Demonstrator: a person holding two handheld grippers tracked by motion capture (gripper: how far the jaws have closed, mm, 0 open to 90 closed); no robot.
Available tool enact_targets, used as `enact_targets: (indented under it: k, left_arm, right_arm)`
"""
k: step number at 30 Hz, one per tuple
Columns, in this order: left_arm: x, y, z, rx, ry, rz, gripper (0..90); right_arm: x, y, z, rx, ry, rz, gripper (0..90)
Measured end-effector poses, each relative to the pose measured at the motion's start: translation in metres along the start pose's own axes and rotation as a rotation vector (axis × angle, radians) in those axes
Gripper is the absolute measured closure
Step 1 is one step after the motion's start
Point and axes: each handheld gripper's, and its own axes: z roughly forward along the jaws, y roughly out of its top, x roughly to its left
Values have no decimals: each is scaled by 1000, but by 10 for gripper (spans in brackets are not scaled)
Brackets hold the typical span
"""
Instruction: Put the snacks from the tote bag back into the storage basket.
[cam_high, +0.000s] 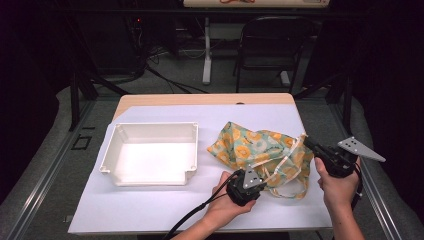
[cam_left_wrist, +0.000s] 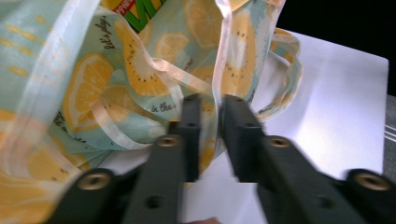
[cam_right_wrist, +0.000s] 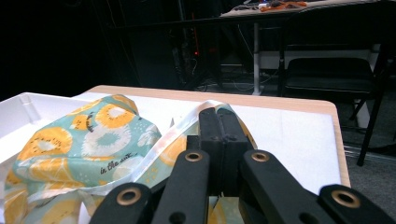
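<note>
The lemon-print bag (cam_high: 260, 152) lies at 3 o'clock of the white tray (cam_high: 150, 152); it reads "in the" (cam_right_wrist: 112, 165); left gripper (cam_left_wrist: 212, 135) and right gripper (cam_right_wrist: 218, 135) both clamp its edge.

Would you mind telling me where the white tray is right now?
In the high view, the white tray sits on the table's left half, left of the lemon-print bag, apart from it.

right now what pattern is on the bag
Pale teal bag with yellow-orange lemon slices, clearest in the left gripper view.
</note>
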Motion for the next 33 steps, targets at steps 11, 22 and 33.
enact_targets:
  k: [11,22,33]
  left_arm:
    - [14,17,-28,-77,-28,-5,900]
    - [57,48,-50,-166,32,-62,900]
    - [91,79,-24,-169,51,-131,900]
  right_arm:
    - [-6,2,-1,-11,-12,7,900]
    - [-11,2,7,8,-28,-21,900]
    - [-22,-6,33,58,-63,-22,900]
